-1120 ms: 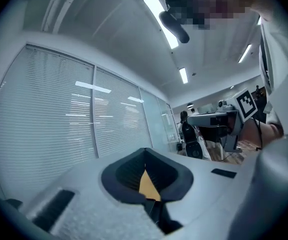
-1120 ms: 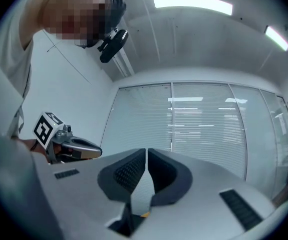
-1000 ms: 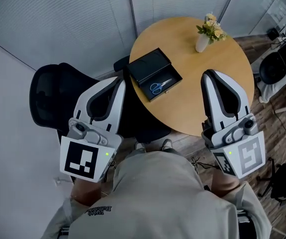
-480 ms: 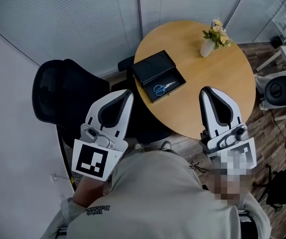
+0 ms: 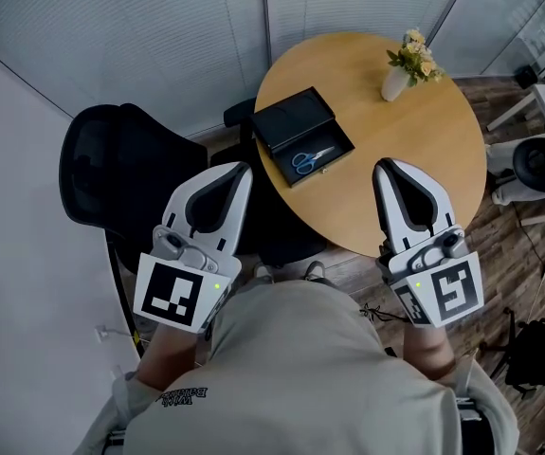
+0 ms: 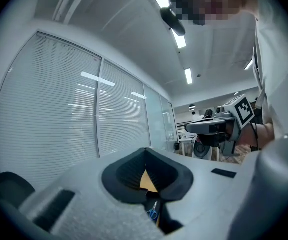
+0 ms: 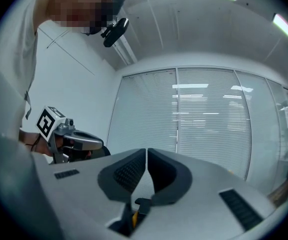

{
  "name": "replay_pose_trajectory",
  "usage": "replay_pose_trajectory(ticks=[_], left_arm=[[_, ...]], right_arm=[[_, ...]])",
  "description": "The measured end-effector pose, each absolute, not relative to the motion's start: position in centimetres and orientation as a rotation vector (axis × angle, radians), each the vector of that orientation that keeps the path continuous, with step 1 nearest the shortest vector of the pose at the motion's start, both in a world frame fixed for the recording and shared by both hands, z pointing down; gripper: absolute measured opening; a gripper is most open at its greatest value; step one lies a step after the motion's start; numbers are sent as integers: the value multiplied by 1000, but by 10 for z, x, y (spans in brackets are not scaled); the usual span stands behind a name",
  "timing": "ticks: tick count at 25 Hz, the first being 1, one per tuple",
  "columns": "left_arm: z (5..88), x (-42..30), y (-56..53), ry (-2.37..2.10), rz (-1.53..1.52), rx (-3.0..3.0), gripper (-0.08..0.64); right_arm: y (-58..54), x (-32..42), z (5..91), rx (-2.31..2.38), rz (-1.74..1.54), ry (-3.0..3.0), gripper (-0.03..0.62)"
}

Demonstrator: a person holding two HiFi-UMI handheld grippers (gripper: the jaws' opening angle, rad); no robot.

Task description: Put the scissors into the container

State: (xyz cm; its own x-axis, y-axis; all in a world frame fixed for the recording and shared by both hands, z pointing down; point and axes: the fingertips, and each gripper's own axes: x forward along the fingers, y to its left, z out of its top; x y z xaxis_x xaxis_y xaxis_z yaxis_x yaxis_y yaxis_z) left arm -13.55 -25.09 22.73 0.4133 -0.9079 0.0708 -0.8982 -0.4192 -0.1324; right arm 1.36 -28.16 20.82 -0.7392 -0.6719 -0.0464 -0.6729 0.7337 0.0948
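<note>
Head view: scissors point(image 5: 313, 157) already lie inside the open black container point(image 5: 289, 117) at the table's point(image 5: 414, 131) left edge. Their long axis runs along the box, blue handles leftward. Left gripper point(image 5: 239, 169) and right gripper point(image 5: 390, 165) flank it, about equally near and both short of it.
Left gripper view: jaws together, empty; scissors visible beyond.
Right gripper view: jaws likewise closed, nothing held.

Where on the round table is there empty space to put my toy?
The widest bare wood on the table lies between the black box, the flower vase and the near rim. Crowded: the left edge, where the box holds the scissors, and the far edge by the vase.
</note>
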Motion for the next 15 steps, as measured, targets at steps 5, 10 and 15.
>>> replay_pose_trajectory(ticks=[5, 10, 15], left_arm=[[238, -144, -253, 1623, -209, -2567, 21], [245, -145, -250, 1631, -229, -2591, 21], [249, -146, -250, 1620, -196, -2607, 21]], right_arm=[[-282, 7, 217, -1134, 163, 2924, 35], [-279, 5, 218, -1138, 171, 2924, 35], [-277, -1, 223, -1142, 183, 2925, 35]])
